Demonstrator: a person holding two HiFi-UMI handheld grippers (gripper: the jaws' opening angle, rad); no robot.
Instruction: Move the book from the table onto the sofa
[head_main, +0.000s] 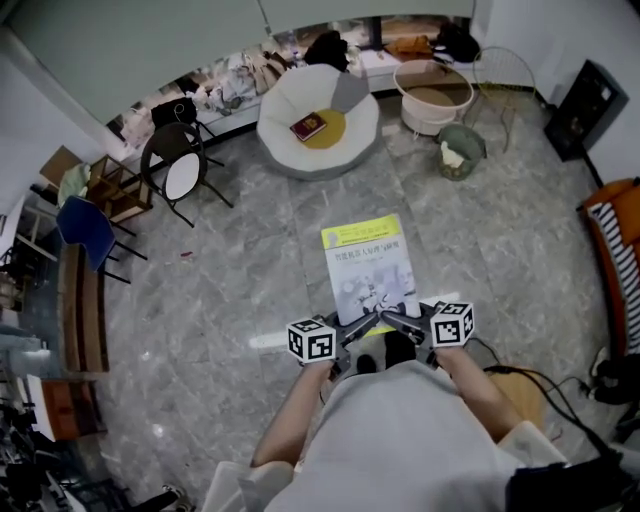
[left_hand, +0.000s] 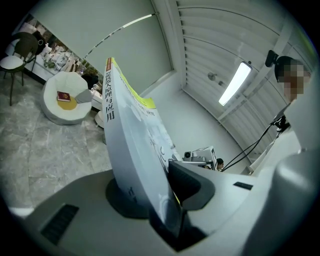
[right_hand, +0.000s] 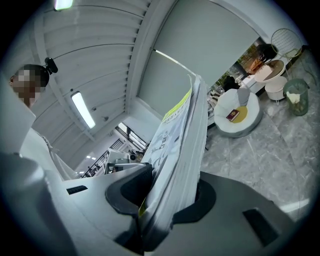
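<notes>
Head view: the book (head_main: 368, 265) is hovering flat, well short of the sofa (head_main: 283, 128), its long axis pointing toward the sofa; left gripper view: the left tongs (left_hand: 163, 200) are clamping its near edge; right gripper view: the right tongs (right_hand: 163, 202) are clamping that edge too.

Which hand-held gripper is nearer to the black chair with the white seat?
Left. Both clamp the book at its near edge; the left hand-held gripper is toward the black chair, the right hand-held gripper beyond it.
</notes>
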